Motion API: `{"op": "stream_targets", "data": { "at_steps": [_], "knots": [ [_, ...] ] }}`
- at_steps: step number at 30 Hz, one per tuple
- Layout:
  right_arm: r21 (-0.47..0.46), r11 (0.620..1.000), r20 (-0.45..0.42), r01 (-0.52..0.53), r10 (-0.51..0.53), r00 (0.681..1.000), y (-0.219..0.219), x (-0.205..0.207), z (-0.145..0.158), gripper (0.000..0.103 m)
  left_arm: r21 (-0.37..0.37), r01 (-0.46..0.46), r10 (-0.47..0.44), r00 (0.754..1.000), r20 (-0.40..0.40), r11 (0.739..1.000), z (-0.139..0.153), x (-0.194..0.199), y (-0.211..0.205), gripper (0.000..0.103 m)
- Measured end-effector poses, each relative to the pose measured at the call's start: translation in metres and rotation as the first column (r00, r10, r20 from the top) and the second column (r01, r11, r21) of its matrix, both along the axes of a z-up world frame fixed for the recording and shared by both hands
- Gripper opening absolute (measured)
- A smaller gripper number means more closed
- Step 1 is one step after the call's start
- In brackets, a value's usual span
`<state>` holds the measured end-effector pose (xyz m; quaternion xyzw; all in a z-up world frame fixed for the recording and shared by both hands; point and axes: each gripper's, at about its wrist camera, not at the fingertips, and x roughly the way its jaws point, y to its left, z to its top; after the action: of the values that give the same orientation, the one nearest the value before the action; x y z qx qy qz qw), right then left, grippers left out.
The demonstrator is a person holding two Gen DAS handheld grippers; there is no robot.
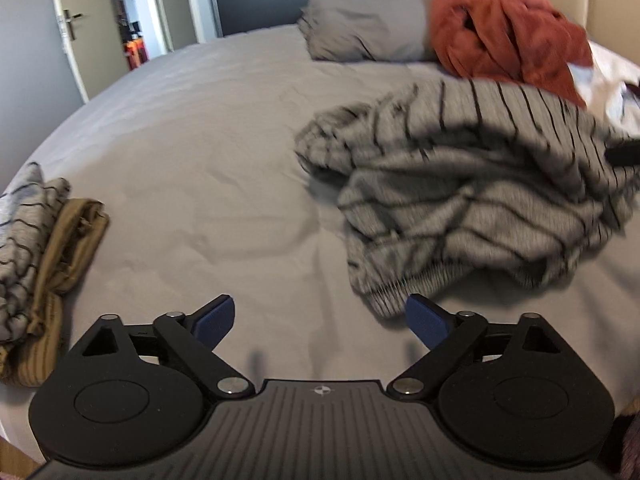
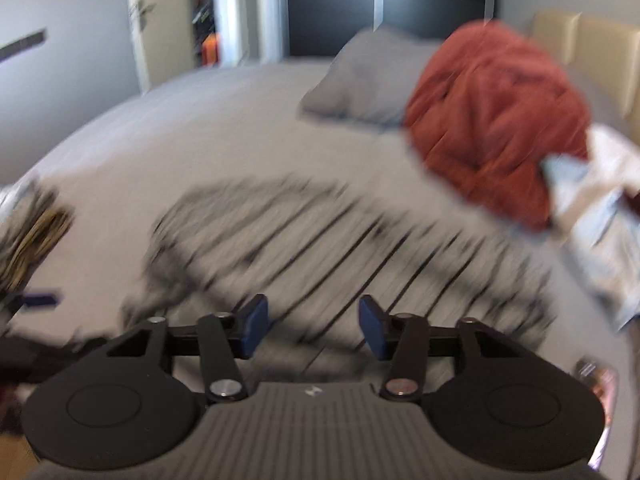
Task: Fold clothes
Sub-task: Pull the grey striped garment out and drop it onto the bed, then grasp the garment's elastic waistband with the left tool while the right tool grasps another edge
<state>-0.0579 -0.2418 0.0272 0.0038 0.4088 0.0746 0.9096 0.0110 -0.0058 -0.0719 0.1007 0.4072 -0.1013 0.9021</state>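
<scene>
A grey sweater with thin black stripes (image 1: pixel 472 200) lies in a crumpled heap on the grey bed (image 1: pixel 200 140), on the right side in the left wrist view. Its ribbed hem reaches down close to the left gripper (image 1: pixel 320 320). The left gripper's blue pads are spread wide and hold nothing; only bare sheet shows between them. In the right wrist view the same sweater (image 2: pixel 320 248) is very blurry and fills the middle. The right gripper (image 2: pixel 313 330) hangs over it with its blue pads apart, and striped cloth shows in the gap, not pinched. Behind the sweater sits a rust-red garment (image 1: pixel 508 28), bunched up against a grey pillow (image 1: pixel 360 24). White cloth (image 1: pixel 608 80) lies beside the red one. At the far left is a small pile of folded clothes (image 1: pixel 36 260), one striped and one tan
</scene>
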Motion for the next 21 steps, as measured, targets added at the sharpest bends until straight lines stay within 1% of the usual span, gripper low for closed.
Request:
{"op": "stream_targets", "data": {
  "at_steps": [3, 5, 6, 7, 8, 9, 10, 11, 13, 14, 15, 16, 17, 18, 21],
  "knots": [
    [0.004, 0.999, -0.092, -0.05, 0.05, 0.994, 0.014, -0.003, -0.024, 0.045, 0.017, 0.029, -0.03, 1.0, 0.006, 0.999, -0.007, 0.002, -0.009, 0.091],
    [0.024, 0.998, -0.121, -0.062, 0.065, 0.991, 0.019, 0.0, -0.034, 0.045, 0.029, 0.048, -0.048, 0.999, 0.012, 0.998, -0.011, 0.003, -0.015, 0.09],
    [0.037, 0.997, -0.127, -0.065, 0.069, 0.99, 0.022, 0.001, -0.036, 0.046, 0.035, 0.057, -0.058, 0.998, 0.014, 0.998, -0.013, 0.004, -0.018, 0.088],
    [0.05, 0.997, -0.133, -0.067, 0.073, 0.988, 0.025, 0.003, -0.039, 0.047, 0.041, 0.067, -0.067, 0.998, 0.017, 0.997, -0.015, 0.005, -0.022, 0.084],
    [0.046, 0.997, -0.128, -0.067, 0.072, 0.989, 0.027, 0.007, -0.04, 0.047, 0.025, 0.068, -0.069, 0.998, 0.011, 0.997, -0.016, 0.006, -0.021, 0.075],
    [0.04, 0.997, -0.123, -0.067, 0.071, 0.99, 0.029, 0.011, -0.041, 0.05, 0.002, 0.068, -0.068, 0.998, 0.004, 0.998, -0.016, 0.008, -0.02, 0.069],
    [0.035, 0.997, -0.117, -0.067, 0.071, 0.991, 0.032, 0.016, -0.043, 0.052, -0.021, 0.067, -0.067, 0.998, -0.003, 0.998, -0.016, 0.01, -0.018, 0.065],
    [0.015, 0.998, -0.12, -0.066, 0.068, 0.99, 0.034, 0.02, -0.046, 0.053, -0.044, 0.066, -0.067, 0.998, -0.011, 0.997, -0.016, 0.012, -0.017, 0.058],
    [-0.016, 0.998, -0.133, -0.062, 0.06, 0.989, 0.038, 0.026, -0.054, 0.053, -0.089, 0.063, -0.066, 0.998, -0.025, 0.994, -0.017, 0.016, -0.014, 0.051],
    [-0.015, 0.998, -0.143, -0.055, 0.053, 0.988, 0.037, 0.029, -0.059, 0.05, -0.112, 0.062, -0.066, 0.997, -0.033, 0.992, -0.017, 0.018, -0.013, 0.044],
    [-0.001, 0.999, -0.156, -0.05, 0.049, 0.987, 0.035, 0.031, -0.062, 0.044, -0.135, 0.06, -0.066, 0.997, -0.04, 0.989, -0.017, 0.02, -0.012, 0.037],
    [0.013, 0.999, -0.165, -0.041, 0.043, 0.985, 0.032, 0.032, -0.062, 0.039, -0.15, 0.059, -0.065, 0.997, -0.036, 0.987, -0.015, 0.02, -0.01, 0.032],
    [0.027, 0.999, -0.174, -0.031, 0.035, 0.984, 0.029, 0.033, -0.062, 0.032, -0.16, 0.059, -0.063, 0.998, -0.023, 0.985, -0.015, 0.026, -0.014, 0.029],
    [0.029, 0.999, -0.175, -0.027, 0.032, 0.984, 0.028, 0.033, -0.059, 0.028, -0.17, 0.057, -0.06, 0.998, -0.009, 0.984, -0.013, 0.028, -0.014, 0.024],
    [0.044, 0.999, -0.168, -0.018, 0.025, 0.985, 0.022, 0.03, -0.045, 0.025, -0.215, 0.062, -0.053, 0.997, 0.05, 0.975, 0.006, 0.025, -0.006, 0.019]
  ]
}}
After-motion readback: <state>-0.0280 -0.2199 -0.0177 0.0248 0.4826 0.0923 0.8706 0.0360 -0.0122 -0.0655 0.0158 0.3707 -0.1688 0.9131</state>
